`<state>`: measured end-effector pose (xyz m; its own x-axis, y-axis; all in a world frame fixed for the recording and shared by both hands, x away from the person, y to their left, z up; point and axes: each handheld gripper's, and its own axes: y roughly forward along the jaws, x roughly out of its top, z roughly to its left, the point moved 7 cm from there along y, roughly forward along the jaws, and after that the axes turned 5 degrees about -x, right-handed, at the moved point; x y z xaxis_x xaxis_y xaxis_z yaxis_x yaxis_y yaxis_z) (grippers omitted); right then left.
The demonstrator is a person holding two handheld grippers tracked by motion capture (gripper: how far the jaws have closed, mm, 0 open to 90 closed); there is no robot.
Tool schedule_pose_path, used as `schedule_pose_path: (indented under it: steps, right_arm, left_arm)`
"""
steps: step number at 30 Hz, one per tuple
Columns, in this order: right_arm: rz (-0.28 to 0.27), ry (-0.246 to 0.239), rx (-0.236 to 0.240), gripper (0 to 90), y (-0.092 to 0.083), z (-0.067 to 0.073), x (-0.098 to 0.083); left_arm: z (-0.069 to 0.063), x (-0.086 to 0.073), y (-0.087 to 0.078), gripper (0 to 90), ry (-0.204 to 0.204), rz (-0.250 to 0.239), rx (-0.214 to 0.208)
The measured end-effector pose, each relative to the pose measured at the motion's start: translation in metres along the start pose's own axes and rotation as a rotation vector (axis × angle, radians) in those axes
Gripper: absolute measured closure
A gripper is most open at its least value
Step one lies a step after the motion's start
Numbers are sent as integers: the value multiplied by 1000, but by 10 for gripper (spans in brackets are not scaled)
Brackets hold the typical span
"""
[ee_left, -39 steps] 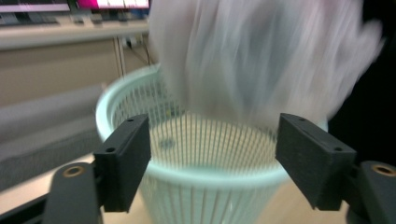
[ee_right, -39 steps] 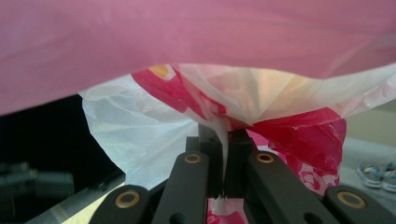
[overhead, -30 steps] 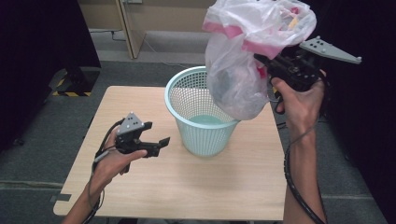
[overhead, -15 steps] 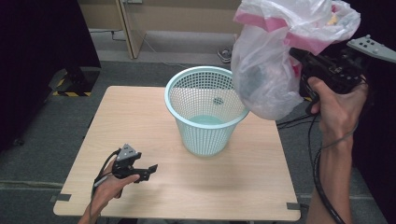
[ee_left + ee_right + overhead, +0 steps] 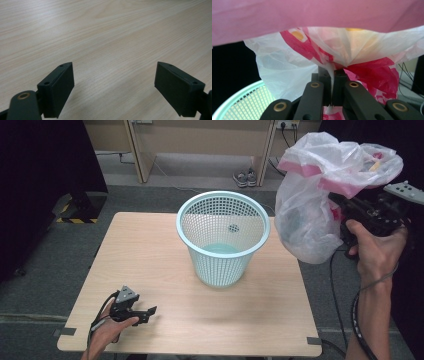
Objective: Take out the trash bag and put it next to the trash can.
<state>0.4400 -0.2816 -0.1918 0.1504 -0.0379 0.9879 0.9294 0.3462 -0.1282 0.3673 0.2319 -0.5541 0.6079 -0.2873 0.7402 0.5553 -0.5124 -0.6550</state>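
A translucent white plastic bag [image 5: 320, 195] with pink bands hangs in the air off the table's right edge, right of a pale green mesh basket [image 5: 222, 237] standing upright mid-table. My right gripper [image 5: 345, 212] is shut on the bag; in the right gripper view its jaws pinch a fold of the bag [image 5: 352, 50] at my right gripper [image 5: 332, 77], with the basket's rim [image 5: 239, 100] low at left. My left gripper [image 5: 150, 311] rests low at the table's front left corner, open, and in the left gripper view my left gripper [image 5: 115, 82] has only bare wood between its pads.
The wooden table [image 5: 160, 260] has open surface left of and in front of the basket. Beyond it stand wooden furniture legs [image 5: 137, 150] and a pair of shoes [image 5: 246, 176] on grey floor. A cable [image 5: 357, 315] trails from the right hand.
The right gripper carried the bag rightward, from over the basket to beyond the table's right edge. The left gripper dropped toward the table's front left corner.
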Motion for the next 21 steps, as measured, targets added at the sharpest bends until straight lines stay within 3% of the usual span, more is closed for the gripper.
schedule_pose_path:
  steps: [6, 14, 21]
  right_arm:
    - [69, 18, -23, 893, 16, -11, -37]
    - [163, 52, -47, 893, 47, -20, -88]
    - [222, 63, -48, 892, 68, -14, -122]
  left_arm:
    - [0, -10, 5, 156, 29, 45, 20]
    - [0, -14, 8, 134, 52, 6, 49]
    - [1, -14, 8, 132, 52, 6, 48]
